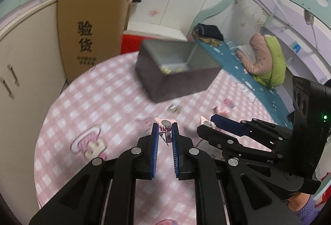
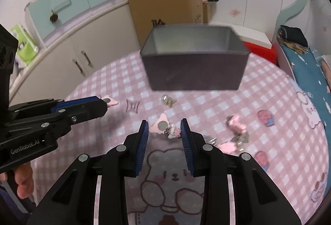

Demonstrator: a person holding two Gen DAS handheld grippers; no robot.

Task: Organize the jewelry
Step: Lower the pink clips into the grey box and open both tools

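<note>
A dark open box (image 1: 175, 71) with gold jewelry inside stands on the pink checked cloth; it also shows in the right wrist view (image 2: 194, 59). My left gripper (image 1: 165, 127) is shut on a pink keychain charm with a silver disc (image 1: 165, 122), held above the cloth; it also shows in the right wrist view (image 2: 105, 103). My right gripper (image 2: 164, 127) is shut on a second pink charm with a silver disc and small plush figure (image 2: 165, 126); it also shows in the left wrist view (image 1: 204, 123). Both are in front of the box.
Loose jewelry lies on the cloth: a gold piece (image 2: 168, 100) just before the box and a pink and metal cluster (image 2: 235, 127) to the right. A cardboard carton (image 1: 91, 24) and cupboards (image 2: 78, 46) stand behind; a bed (image 1: 258, 59) is on the right.
</note>
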